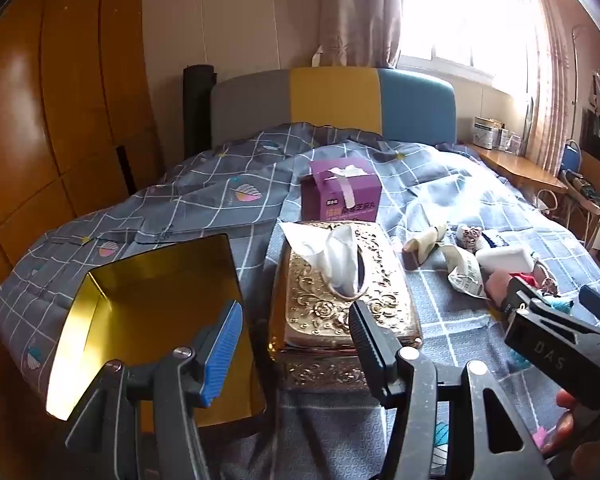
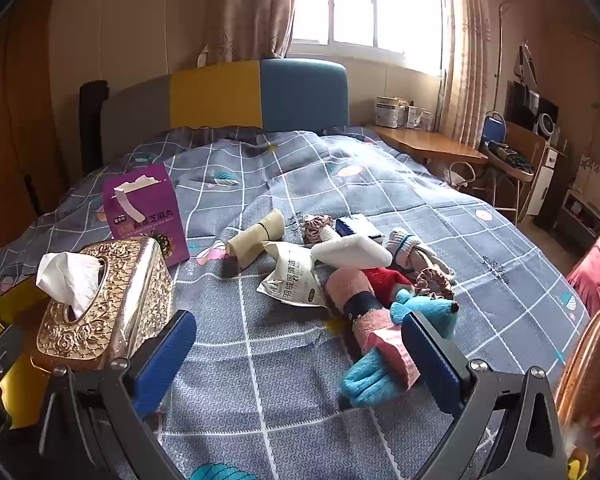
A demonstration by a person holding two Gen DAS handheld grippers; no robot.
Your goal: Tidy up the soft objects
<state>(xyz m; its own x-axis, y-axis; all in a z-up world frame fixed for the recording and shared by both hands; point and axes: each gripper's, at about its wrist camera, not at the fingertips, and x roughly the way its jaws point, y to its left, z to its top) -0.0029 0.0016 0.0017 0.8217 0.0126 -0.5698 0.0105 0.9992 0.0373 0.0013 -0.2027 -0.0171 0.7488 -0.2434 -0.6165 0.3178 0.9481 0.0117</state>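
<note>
A pile of soft things lies on the bed: a blue glove (image 2: 374, 378), a pink sock (image 2: 374, 322), a red knit piece (image 2: 384, 276), a white sponge (image 2: 350, 250), a white wipes packet (image 2: 294, 276), scrunchies (image 2: 434, 282) and a beige roll (image 2: 256, 236). The pile also shows in the left wrist view (image 1: 496, 260). My right gripper (image 2: 300, 356) is open and empty, just in front of the glove and sock. My left gripper (image 1: 296, 340) is open and empty, between an open gold tin (image 1: 156, 316) and a gold tissue box (image 1: 340, 284).
A purple carton (image 2: 146, 212) stands behind the gold tissue box (image 2: 108, 300) on the checked quilt (image 2: 380, 176). A wooden wardrobe (image 1: 52, 100) is on the left. A bedside desk (image 2: 428, 142) and chairs stand on the right. A copper basket rim (image 2: 584, 364) sits at the lower right.
</note>
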